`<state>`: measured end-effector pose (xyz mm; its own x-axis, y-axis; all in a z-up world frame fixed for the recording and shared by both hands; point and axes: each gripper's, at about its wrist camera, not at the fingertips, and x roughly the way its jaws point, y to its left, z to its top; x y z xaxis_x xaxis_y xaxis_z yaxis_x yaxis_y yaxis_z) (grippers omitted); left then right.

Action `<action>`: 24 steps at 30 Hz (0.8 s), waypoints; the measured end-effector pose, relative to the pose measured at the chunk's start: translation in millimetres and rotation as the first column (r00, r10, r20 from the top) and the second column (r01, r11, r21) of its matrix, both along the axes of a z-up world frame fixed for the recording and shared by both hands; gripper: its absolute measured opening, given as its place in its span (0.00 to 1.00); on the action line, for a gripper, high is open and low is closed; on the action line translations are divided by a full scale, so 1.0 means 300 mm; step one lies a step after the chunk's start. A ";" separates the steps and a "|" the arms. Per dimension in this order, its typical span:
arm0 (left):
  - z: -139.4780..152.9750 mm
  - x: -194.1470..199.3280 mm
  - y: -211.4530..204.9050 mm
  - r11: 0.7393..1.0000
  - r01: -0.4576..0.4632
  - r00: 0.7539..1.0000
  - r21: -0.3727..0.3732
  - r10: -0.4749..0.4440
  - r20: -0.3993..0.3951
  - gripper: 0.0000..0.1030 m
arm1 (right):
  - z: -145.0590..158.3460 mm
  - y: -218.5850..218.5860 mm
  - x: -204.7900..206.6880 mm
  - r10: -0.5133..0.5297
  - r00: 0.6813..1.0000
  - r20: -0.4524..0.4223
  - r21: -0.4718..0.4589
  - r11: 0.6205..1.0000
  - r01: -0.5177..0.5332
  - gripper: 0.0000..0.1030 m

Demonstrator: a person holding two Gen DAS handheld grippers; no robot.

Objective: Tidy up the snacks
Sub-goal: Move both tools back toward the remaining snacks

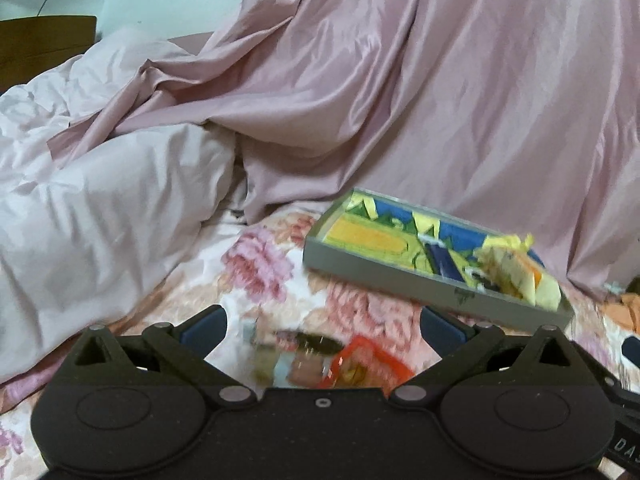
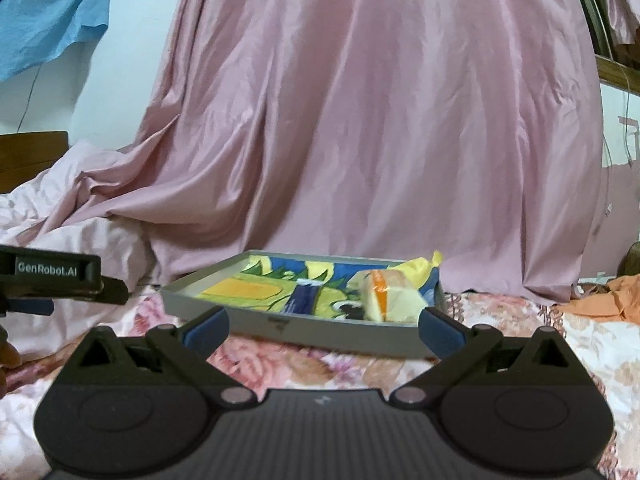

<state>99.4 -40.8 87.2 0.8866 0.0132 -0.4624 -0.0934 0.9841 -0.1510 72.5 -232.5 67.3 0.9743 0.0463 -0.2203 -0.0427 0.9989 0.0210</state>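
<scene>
A grey tray with a colourful cartoon bottom lies on the flowered bedspread; it also shows in the right wrist view. A pale yellow wrapped snack lies at the tray's right end, also seen in the right wrist view. My left gripper is open, just above a blurred snack packet with red-orange edging on the bedspread, in front of the tray. My right gripper is open and empty, close before the tray's near wall. The left gripper's body shows at the left of the right wrist view.
A rumpled pale pink duvet is piled on the left. A large pink sheet hangs behind the tray. An orange cloth lies at the far right. A wooden headboard stands at the far left.
</scene>
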 end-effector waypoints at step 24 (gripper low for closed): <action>-0.190 -0.229 0.088 0.989 0.148 0.982 0.025 -0.144 -0.119 0.99 | -0.135 0.087 -0.259 0.007 0.980 -0.197 -0.029 0.999 -0.013 1.00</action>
